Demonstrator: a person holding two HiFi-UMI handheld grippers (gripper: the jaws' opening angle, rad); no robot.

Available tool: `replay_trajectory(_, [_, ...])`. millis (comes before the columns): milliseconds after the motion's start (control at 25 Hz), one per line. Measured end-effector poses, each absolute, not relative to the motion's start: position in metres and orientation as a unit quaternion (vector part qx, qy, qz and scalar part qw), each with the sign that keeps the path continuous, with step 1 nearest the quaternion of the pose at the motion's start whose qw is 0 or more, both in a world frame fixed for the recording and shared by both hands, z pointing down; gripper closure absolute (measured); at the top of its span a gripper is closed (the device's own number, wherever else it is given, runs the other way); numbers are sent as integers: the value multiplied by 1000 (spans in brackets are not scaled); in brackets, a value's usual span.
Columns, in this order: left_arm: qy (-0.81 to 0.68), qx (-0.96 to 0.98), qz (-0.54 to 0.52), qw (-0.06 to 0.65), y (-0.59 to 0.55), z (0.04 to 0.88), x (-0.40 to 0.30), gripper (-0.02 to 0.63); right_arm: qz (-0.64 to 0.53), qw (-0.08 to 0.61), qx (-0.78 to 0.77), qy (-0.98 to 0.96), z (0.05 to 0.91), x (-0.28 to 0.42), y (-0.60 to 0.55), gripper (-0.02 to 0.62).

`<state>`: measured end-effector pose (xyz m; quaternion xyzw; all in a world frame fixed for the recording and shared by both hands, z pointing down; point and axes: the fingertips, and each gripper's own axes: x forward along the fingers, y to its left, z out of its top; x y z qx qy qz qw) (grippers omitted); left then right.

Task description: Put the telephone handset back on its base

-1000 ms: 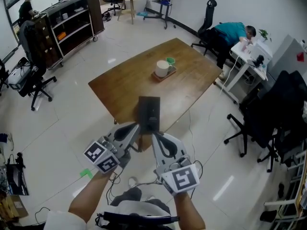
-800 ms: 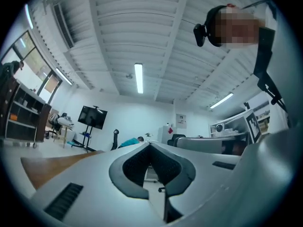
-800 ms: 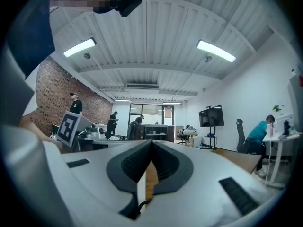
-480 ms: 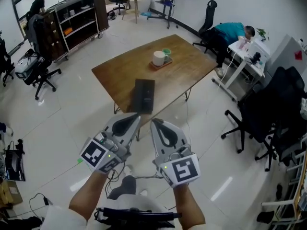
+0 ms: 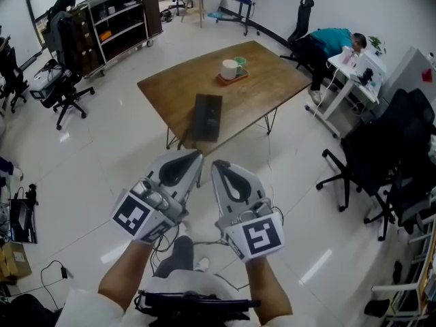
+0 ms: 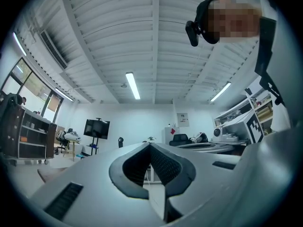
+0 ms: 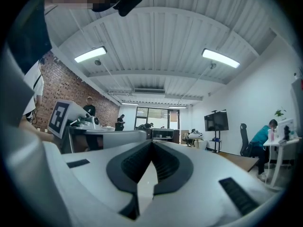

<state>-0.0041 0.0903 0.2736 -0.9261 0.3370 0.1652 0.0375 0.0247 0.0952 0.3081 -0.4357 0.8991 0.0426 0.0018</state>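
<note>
The black telephone (image 5: pixel 206 116) lies near the front edge of the brown wooden table (image 5: pixel 259 90); from here I cannot make out its handset apart from the base. Both grippers are held out over the floor, well short of the table. My left gripper (image 5: pixel 195 157) is shut with nothing in it, and in the left gripper view its pads meet (image 6: pixel 150 146) against the ceiling and far wall. My right gripper (image 5: pixel 216 165) beside it is shut and empty too (image 7: pixel 151 144). The two point side by side toward the table.
A white mug (image 5: pixel 229 69) and a green cup (image 5: pixel 240 64) stand on a small tray at the table's far side. Office chairs (image 5: pixel 371 162) stand at the right, shelving (image 5: pixel 122 12) at the back left. A person in teal (image 5: pixel 334 43) leans over a white desk.
Both grippers have drawn back from the telephone, which was right at their tips a second ago. The table now lies farther off, with bare floor between it and the grippers.
</note>
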Motion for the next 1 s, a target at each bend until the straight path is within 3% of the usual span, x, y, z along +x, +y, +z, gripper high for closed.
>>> replay_trajectory(1000, [372, -918, 131, 44, 117, 287, 2, 614, 53, -8, -434, 899, 319, 31, 115, 592])
